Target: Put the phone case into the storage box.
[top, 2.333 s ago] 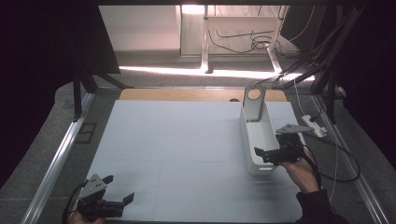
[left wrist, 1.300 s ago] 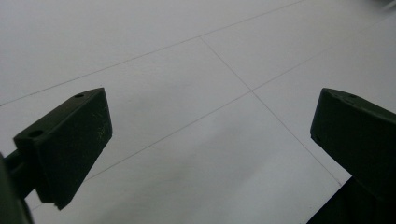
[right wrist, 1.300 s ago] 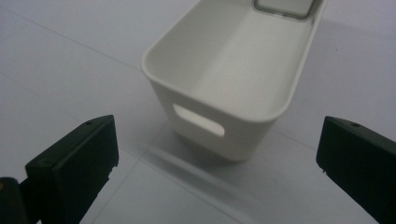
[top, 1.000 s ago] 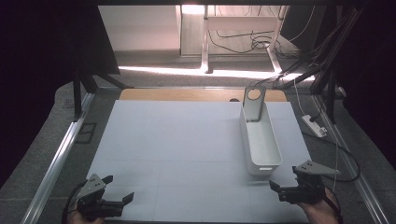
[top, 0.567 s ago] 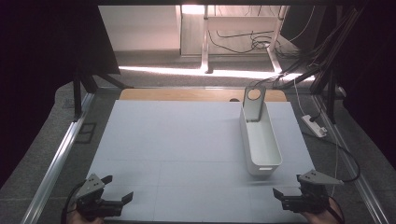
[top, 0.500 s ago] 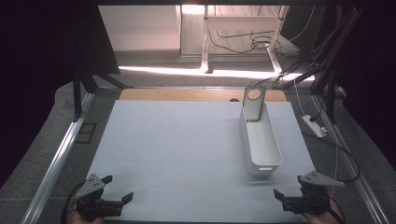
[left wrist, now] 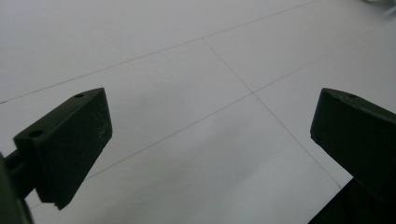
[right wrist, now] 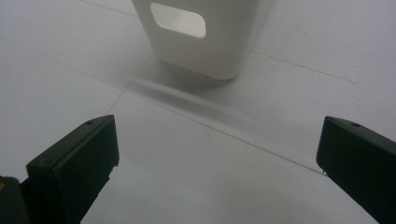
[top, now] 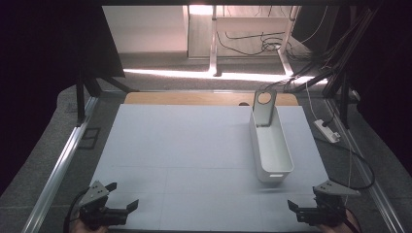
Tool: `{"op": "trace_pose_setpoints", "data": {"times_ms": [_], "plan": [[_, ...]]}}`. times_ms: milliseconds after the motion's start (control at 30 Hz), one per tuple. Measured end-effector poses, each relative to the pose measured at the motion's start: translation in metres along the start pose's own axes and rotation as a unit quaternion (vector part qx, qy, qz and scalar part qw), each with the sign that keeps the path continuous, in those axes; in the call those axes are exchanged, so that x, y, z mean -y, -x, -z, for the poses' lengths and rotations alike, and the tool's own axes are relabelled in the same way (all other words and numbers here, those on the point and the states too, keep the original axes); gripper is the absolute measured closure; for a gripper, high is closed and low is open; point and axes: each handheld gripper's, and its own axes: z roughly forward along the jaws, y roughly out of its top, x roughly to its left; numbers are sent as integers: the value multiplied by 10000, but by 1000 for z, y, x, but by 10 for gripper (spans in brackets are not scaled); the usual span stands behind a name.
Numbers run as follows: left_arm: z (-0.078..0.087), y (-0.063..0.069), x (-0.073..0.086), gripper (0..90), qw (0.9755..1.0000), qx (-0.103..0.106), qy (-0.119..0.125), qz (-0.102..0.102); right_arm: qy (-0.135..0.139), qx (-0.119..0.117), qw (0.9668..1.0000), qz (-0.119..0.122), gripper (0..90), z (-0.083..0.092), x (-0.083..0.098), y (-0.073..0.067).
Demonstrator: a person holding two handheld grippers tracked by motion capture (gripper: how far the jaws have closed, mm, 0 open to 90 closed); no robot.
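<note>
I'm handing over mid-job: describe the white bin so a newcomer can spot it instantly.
Start at the pale grey table surface and look to its right side. There stands the long, narrow white plastic bin, running front to back, with a handle slot in its near end. A grey plate with a round hole rises at its far end.

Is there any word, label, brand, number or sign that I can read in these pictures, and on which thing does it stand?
None can be read.
White bin: plain walls and a handle cut-out, no print.
White table mat: thin grid lines, no writing.
Left gripper and right gripper: black jaws spread apart, no markings.
Power strip: too small to tell.
</note>
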Motion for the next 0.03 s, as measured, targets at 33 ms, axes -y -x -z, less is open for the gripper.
{"op": "trace_pose_setpoints", "data": {"times_ms": [33], "plan": [[0, 0, 0, 0, 10000, -3, -11, -10, 0, 0, 10000, 0, 0, 0, 0, 0]]}}
